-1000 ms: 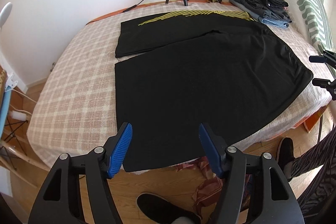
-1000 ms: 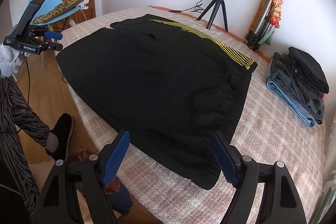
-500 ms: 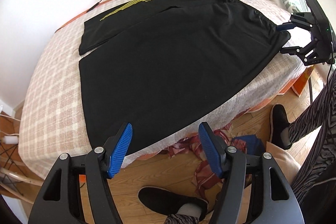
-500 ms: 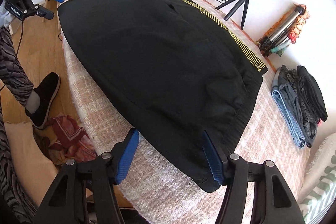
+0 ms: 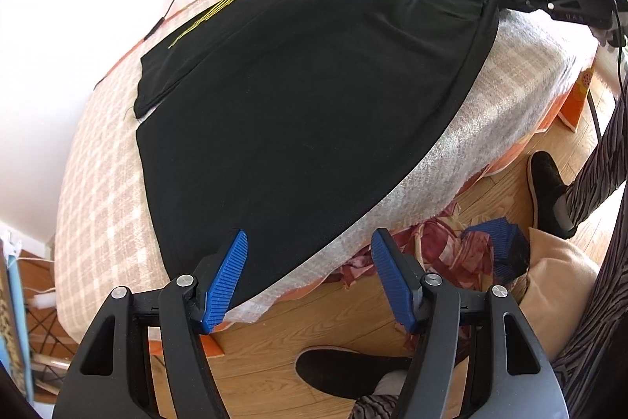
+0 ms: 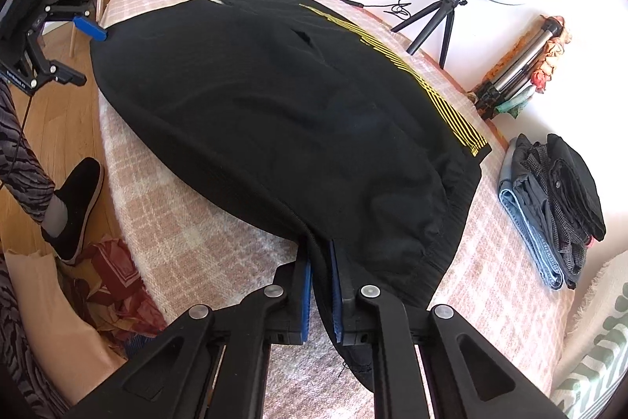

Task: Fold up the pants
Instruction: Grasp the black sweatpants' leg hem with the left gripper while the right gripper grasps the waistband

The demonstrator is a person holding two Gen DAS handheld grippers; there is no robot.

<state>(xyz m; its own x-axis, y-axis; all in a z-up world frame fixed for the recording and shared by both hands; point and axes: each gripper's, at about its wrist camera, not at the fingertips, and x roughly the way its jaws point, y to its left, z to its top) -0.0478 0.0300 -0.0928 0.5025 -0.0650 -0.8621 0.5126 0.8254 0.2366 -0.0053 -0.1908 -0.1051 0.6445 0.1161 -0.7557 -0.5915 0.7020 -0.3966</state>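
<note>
Black, yellow-striped fabric pants (image 5: 306,97): my right gripper (image 6: 320,285) pinches the waistband corner; left gripper (image 5: 308,269) spread wide at the hem, ready to lift.

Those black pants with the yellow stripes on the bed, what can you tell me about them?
The black pants with yellow stripes look like soft, matte knit fabric and lie spread flat on the pink checked blanket. Thin yellow lines run along the far leg's outer side, and the waistband is gathered elastic. The right gripper is shut on the near waistband corner, fabric pinched between its blue fingers. The left gripper is open around the near leg's hem corner.
</note>
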